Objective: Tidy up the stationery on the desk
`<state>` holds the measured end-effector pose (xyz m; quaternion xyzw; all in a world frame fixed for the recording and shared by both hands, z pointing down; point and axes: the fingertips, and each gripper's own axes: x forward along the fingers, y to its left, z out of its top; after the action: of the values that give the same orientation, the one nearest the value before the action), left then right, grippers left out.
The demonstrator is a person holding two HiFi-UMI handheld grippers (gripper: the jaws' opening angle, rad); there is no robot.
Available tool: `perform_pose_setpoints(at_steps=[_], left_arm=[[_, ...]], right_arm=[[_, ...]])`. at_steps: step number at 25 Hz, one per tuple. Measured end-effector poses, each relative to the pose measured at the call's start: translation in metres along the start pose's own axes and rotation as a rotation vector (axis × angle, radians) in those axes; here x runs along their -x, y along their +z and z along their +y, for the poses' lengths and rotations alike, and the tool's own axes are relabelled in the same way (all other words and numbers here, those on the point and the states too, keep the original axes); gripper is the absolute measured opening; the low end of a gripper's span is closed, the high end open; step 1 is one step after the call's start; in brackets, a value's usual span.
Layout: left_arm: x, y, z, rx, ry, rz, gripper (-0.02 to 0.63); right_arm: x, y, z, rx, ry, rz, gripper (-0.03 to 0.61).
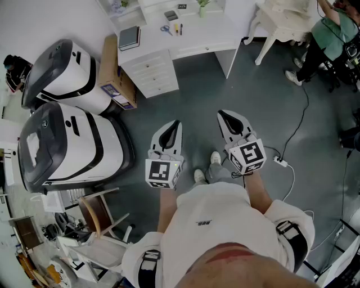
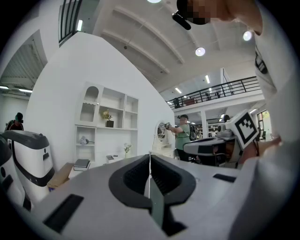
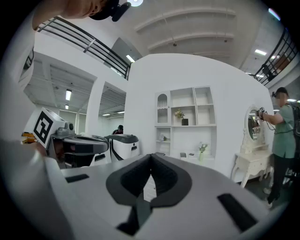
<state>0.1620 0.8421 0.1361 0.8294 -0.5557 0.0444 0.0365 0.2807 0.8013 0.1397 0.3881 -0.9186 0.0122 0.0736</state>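
Note:
A white desk (image 1: 208, 35) stands far ahead across the grey floor. On it lie a dark book (image 1: 129, 37), blue-handled scissors (image 1: 166, 28), a couple of pens (image 1: 178, 28) and a small grey item (image 1: 171, 15). My left gripper (image 1: 176, 124) and right gripper (image 1: 223, 115) hover side by side over the floor, well short of the desk, both shut with nothing between their jaws. In the left gripper view the closed gripper (image 2: 150, 160) points toward the shelves and the book (image 2: 81, 164). The right gripper view shows its closed gripper (image 3: 151, 161) facing the desk (image 3: 190, 155).
Two large white-and-black machines (image 1: 64, 70) (image 1: 67, 147) and a cardboard box (image 1: 115, 76) stand at the left. A white chair (image 1: 281, 22) and a person (image 1: 329, 34) are at the upper right. A cable with a plug strip (image 1: 281, 163) lies on the floor.

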Motion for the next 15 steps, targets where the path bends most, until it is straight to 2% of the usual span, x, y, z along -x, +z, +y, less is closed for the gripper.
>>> perform_pose_setpoints(at_steps=[8, 15], left_arm=[[0.013, 0.001, 0.012, -0.006, -0.008, -0.016, 0.000], [0.002, 0.003, 0.026, 0.000, -0.006, -0.023, 0.000]], right_arm=[[-0.010, -0.010, 0.016, -0.017, -0.006, 0.037, -0.002], [-0.029, -0.003, 0.014, 0.014, -0.019, 0.035, 0.003]])
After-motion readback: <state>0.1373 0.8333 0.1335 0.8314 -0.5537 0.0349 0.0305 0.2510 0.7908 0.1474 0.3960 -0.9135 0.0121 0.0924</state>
